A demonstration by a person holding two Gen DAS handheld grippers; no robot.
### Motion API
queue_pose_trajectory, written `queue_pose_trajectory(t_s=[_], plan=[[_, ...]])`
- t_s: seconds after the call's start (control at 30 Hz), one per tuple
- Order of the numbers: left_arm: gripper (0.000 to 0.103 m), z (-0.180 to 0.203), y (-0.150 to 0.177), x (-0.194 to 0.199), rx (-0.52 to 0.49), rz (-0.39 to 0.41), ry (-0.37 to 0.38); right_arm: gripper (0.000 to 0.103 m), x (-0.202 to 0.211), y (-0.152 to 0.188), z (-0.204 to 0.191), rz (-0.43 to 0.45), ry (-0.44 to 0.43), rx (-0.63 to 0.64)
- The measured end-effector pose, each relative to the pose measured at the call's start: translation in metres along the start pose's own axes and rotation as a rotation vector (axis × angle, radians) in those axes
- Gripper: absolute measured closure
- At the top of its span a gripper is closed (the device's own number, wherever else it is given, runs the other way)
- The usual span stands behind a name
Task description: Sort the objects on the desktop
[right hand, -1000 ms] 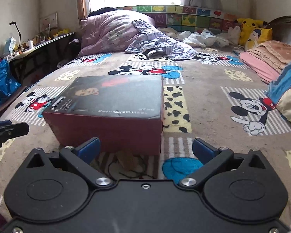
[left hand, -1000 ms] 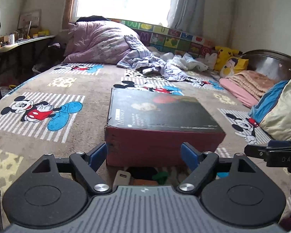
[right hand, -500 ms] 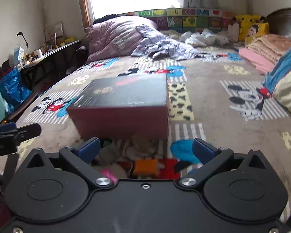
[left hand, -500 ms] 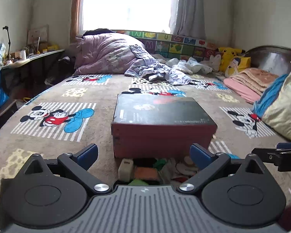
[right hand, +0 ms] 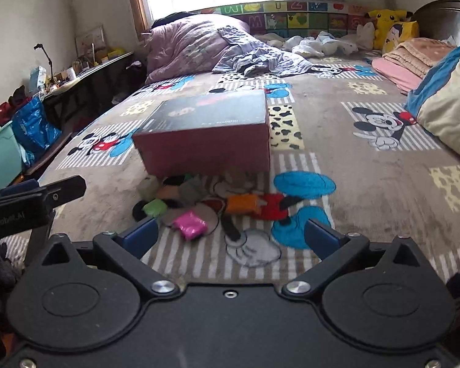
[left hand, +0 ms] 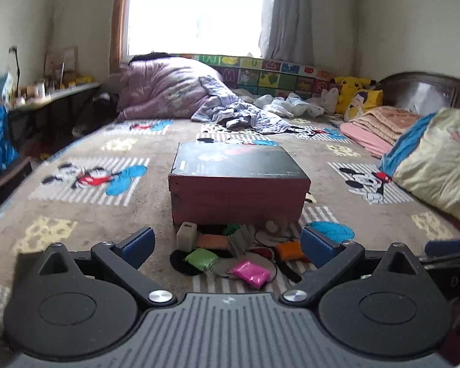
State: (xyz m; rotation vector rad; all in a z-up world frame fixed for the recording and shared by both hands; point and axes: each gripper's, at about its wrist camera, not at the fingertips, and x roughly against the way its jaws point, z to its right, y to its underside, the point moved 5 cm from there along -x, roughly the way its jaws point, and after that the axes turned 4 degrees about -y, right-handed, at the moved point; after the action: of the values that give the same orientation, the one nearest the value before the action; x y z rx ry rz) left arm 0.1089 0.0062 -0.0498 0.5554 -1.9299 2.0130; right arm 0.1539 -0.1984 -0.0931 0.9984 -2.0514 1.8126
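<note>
A bedroom, bright window at the far end, and the work surface is the bed (left hand: 86, 214) itself, under a cartoon-mouse blanket. Both cameras have pulled back and risen over the last second: the red box (left hand: 236, 196) that filled the view a moment ago now sits further off, and the small objects in front of it have come into sight.

That matters, because this is the pile to sort. There's a pink packet (left hand: 250, 273) nearest, a green packet (left hand: 201, 259) to its left, an orange packet (left hand: 289, 250) to the right, and a white block (left hand: 186, 235) just beside the box's front wall. So nothing is picked yet; I'd call this the lining-up stage.

The left gripper (left hand: 227, 245) stands wide open and empty over the pile. The right gripper (right hand: 230, 234) is spread wide too, nothing held, with the pink packet just ahead of its left finger.

Hard to read: several dark and grey pieces overlap in the middle of the heap, and the right view blurs them. Whether the box has an opening is not visible, and no sorting tray shows.
</note>
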Motion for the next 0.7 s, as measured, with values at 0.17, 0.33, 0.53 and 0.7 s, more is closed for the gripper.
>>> queue_pose_trajectory(t_s=[0.17, 0.33, 0.53, 0.7], plan=[[0.001, 0.007, 0.015, 0.027, -0.025, 0.008, 0.003, 0.000, 0.020, 0.011, -0.009, 0.011, 0.015, 0.047], [0.001, 0.009, 0.023, 0.048, -0.026, 0.014, 0.015, 0.000, 0.038, 0.016, -0.017, 0.033, 0.010, 0.064], [0.001, 0.005, 0.020, 0.064, -0.018, 0.047, 0.009, 0.001, 0.046, 0.015, -0.026, 0.051, 0.011, 0.084], [0.001, 0.003, 0.020, 0.069, -0.010, 0.051, 0.011, 0.001, 0.053, 0.016, -0.032, 0.064, 0.009, 0.101]])
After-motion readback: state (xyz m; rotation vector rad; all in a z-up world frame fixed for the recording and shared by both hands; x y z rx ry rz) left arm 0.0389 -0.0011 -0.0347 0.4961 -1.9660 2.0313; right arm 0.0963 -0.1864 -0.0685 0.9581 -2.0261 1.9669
